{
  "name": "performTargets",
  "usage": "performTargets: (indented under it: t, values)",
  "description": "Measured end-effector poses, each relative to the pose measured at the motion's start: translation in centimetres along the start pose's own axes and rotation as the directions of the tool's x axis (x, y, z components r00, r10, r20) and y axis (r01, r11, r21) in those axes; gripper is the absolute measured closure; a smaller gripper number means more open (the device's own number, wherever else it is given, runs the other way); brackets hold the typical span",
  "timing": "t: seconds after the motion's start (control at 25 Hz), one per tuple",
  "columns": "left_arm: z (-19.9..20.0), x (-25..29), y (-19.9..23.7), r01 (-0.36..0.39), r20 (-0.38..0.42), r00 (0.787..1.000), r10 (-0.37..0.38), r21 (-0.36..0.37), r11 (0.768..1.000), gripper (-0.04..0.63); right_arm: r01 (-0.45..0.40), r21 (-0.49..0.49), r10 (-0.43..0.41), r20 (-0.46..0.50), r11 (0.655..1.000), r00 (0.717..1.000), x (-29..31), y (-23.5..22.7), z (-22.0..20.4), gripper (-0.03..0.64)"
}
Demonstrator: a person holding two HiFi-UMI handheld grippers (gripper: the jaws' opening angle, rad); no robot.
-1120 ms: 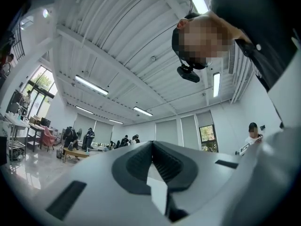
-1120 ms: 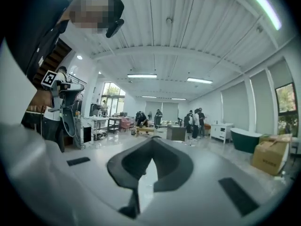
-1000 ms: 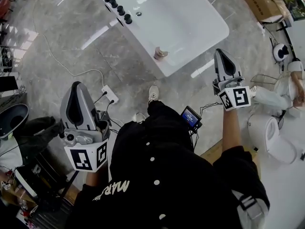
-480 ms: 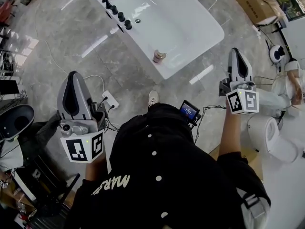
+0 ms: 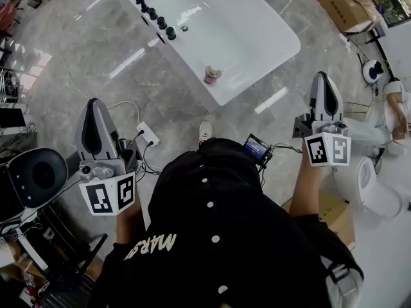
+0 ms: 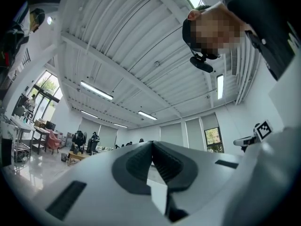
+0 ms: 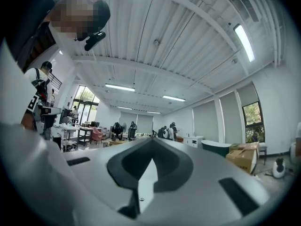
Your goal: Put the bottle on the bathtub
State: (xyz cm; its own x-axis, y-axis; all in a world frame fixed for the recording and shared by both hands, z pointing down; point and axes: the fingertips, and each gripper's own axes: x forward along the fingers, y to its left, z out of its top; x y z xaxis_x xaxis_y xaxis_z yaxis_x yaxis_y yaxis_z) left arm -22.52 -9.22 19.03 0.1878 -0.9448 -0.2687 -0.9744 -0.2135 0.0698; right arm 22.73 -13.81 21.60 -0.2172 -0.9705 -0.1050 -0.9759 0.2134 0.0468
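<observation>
A small brownish bottle (image 5: 212,75) stands upright on the near rim of the white bathtub (image 5: 282,27) in the head view. Both grippers are held up well short of the tub, over the grey floor, and point away from me. My left gripper (image 5: 94,104) is at the left, its jaws shut with nothing between them. At the right, the right gripper (image 5: 323,77) is also shut and empty. In the left gripper view the left gripper (image 6: 152,142) points at the ceiling and far room. The right gripper (image 7: 151,139) does the same in its own view. Neither gripper view shows the bottle or the tub.
Black tap knobs (image 5: 158,20) line the tub's left rim. A power strip (image 5: 148,133) with cables lies on the floor, and a small screen device (image 5: 257,149) is near my feet. A black round seat (image 5: 40,175) is left, a cardboard box (image 5: 347,2) and white fixtures (image 5: 369,188) right.
My right gripper has risen and drifted right in the head view. The left gripper has stayed about where it was. The black round seat has come into view at the left.
</observation>
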Motion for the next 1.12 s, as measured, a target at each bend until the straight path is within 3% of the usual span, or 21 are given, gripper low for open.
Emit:
performTargets:
  t: [0.28,1.12]
  values:
    - [-0.7,-1.3,0.7,-0.025,-0.038,0.999,0.026,0.023,0.999,0.586,0.06,0.044,-0.056,-0.087,0.997,0.995,-2.0,-0.7,-4.4,0.614]
    - [-0.5,-1.4,-0.3,-0.01,-0.029,1.0,0.011,0.032,0.999,0.586,-0.027,0.024,0.029,-0.083,0.999,0.996,-0.4,2.0,-4.3,0.614]
